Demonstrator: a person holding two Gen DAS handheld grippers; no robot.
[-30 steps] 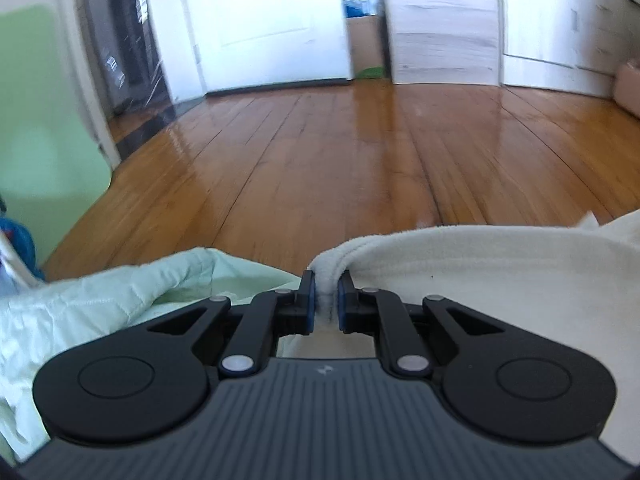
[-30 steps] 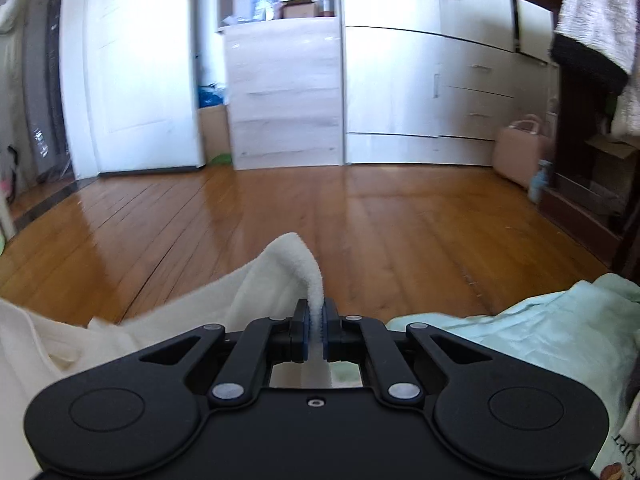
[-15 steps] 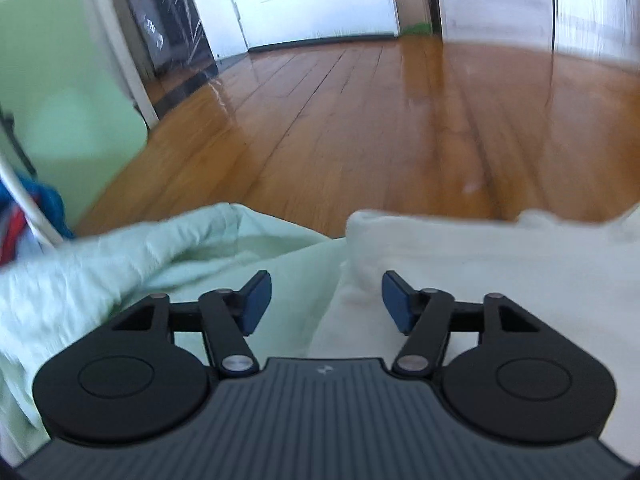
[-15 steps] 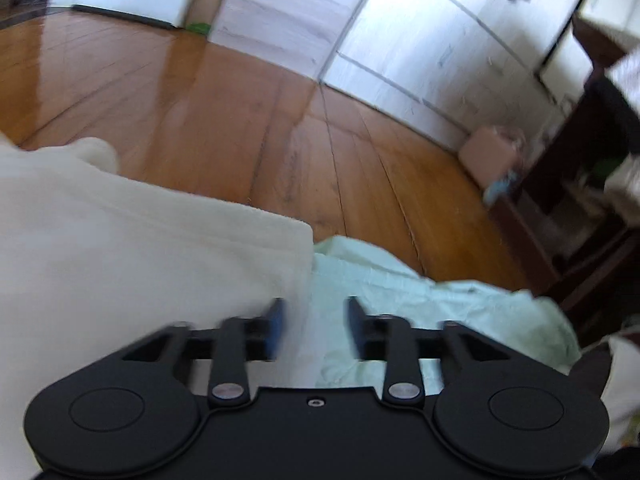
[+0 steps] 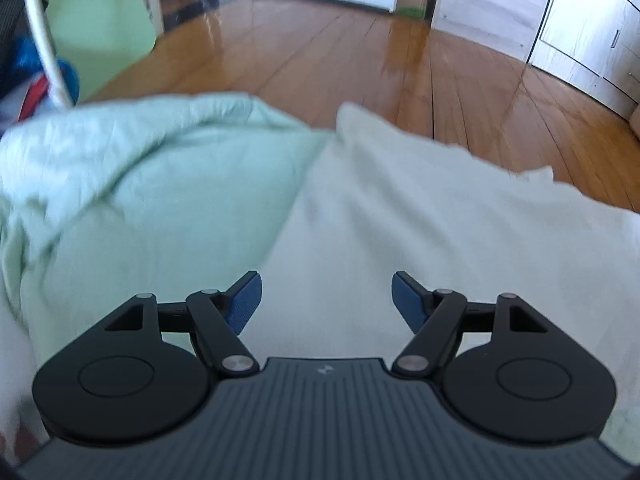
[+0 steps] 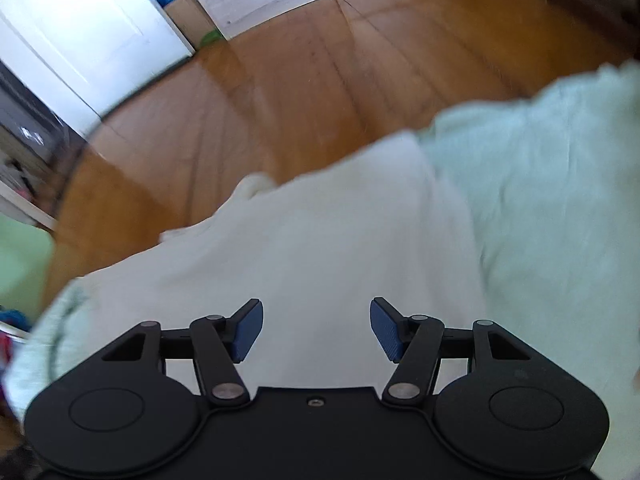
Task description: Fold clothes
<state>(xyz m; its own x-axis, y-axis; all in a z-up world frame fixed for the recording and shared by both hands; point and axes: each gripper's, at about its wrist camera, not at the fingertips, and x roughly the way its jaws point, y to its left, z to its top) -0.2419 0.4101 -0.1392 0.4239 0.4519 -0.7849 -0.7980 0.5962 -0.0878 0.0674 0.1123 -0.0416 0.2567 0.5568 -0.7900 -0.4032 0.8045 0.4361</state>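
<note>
A cream-white garment [image 5: 420, 216] lies flat on a pale green sheet [image 5: 152, 184], its far edge along the sheet's edge above the wooden floor. My left gripper [image 5: 326, 300] hovers over the garment's left part, jaws opening, nothing between the blue pads [image 5: 246, 300]. In the right wrist view the same white garment [image 6: 320, 248] fills the middle, with the green sheet [image 6: 540, 200] to its right. My right gripper [image 6: 316, 328] hangs above it, jaws opening and empty. A small bump of cloth sticks up at the garment's far edge [image 6: 256, 184].
Orange wooden floor [image 5: 360, 60] stretches beyond the sheet. A white door [image 6: 80, 32] and pale wood cabinets [image 5: 580, 24] line the far wall. A white rack pole [image 5: 40, 40] with blue and red cloth stands at far left. A light green panel [image 5: 108, 8] is beside it.
Both grippers let go of the white garment's edge and opened. The garment dropped flat onto the green sheet. Both cameras tilted down and pulled back over the cloth; the right one also rolled.
</note>
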